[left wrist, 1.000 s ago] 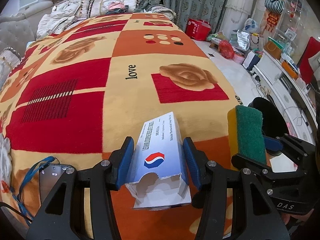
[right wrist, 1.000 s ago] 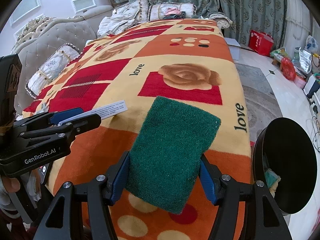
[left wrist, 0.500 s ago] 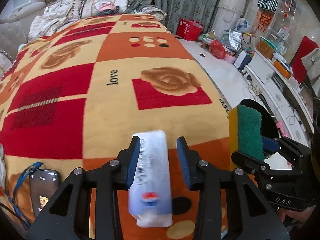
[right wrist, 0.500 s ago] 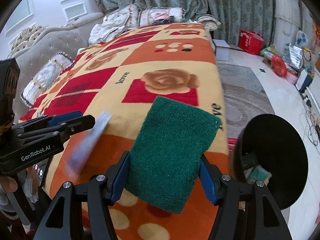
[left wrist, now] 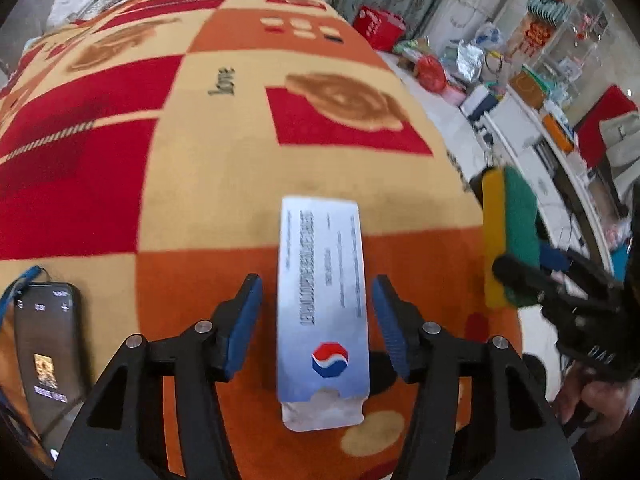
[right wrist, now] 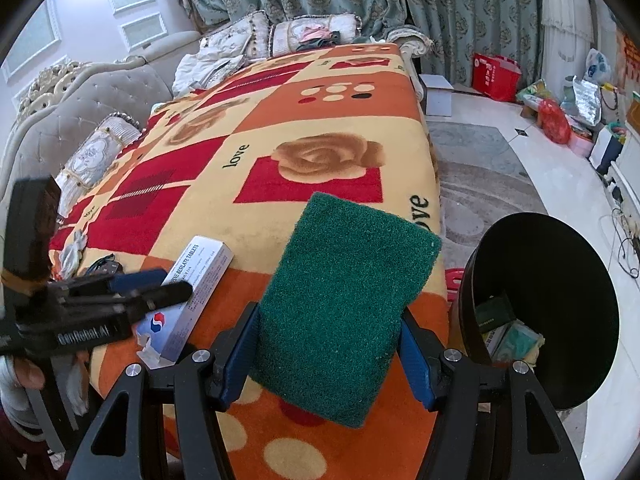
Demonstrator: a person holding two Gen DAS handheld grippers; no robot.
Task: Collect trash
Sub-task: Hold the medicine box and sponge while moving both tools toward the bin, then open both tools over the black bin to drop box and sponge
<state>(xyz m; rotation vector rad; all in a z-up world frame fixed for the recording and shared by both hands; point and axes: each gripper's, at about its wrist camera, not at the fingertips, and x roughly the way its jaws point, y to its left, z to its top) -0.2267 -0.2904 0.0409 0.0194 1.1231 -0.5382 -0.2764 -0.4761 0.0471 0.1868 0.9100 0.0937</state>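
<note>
Since a second ago your left claw [left wrist: 316,330] has let go; its jaws stand apart around the box [left wrist: 322,308] lying on the blanket [left wrist: 224,184]. Your right claw [right wrist: 328,346] clamps the sponge [right wrist: 344,308], bin [right wrist: 560,264] just right, ready for dropping.

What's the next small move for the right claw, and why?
Probably swing the right claw rightward over the black trash bin and open. It is shut on the green scouring sponge, and the bin stands open just to its right, with trash already inside. The left claw is open, the tablet box lying loose on the blanket.
</note>
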